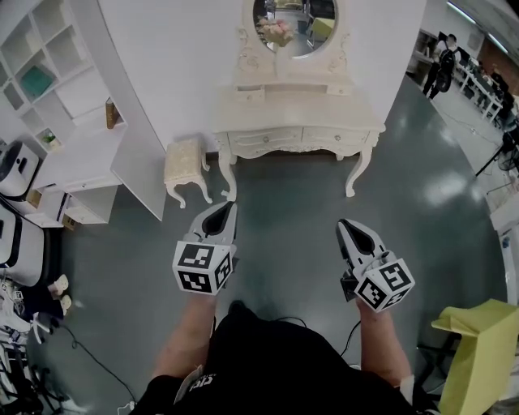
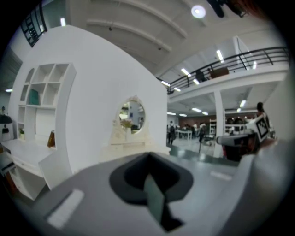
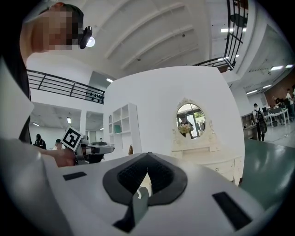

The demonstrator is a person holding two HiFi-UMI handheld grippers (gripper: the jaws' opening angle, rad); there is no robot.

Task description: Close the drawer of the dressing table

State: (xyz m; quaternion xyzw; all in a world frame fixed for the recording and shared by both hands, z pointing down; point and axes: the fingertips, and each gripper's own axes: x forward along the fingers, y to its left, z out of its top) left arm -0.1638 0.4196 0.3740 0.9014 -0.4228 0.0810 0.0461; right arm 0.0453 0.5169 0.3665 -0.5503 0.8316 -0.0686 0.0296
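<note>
The cream dressing table (image 1: 300, 121) with its oval mirror (image 1: 293, 24) stands against the white wall, well ahead of both grippers. A small upper-left drawer (image 1: 250, 95) seems to stick out a little; the wide front drawers (image 1: 263, 140) look flush. My left gripper (image 1: 225, 207) and right gripper (image 1: 347, 224) hover side by side over the floor, both shut and holding nothing. In the left gripper view the jaws (image 2: 148, 155) point at the table (image 2: 131, 145). In the right gripper view the jaws (image 3: 148, 154) point slightly left of the table (image 3: 207, 154).
A cream stool (image 1: 185, 166) stands left of the table. A white shelf unit (image 1: 57, 81) fills the left side. A yellow object (image 1: 478, 348) sits at the lower right. A person (image 1: 442, 61) stands far off at the upper right. Grey-green floor (image 1: 292, 211) lies between me and the table.
</note>
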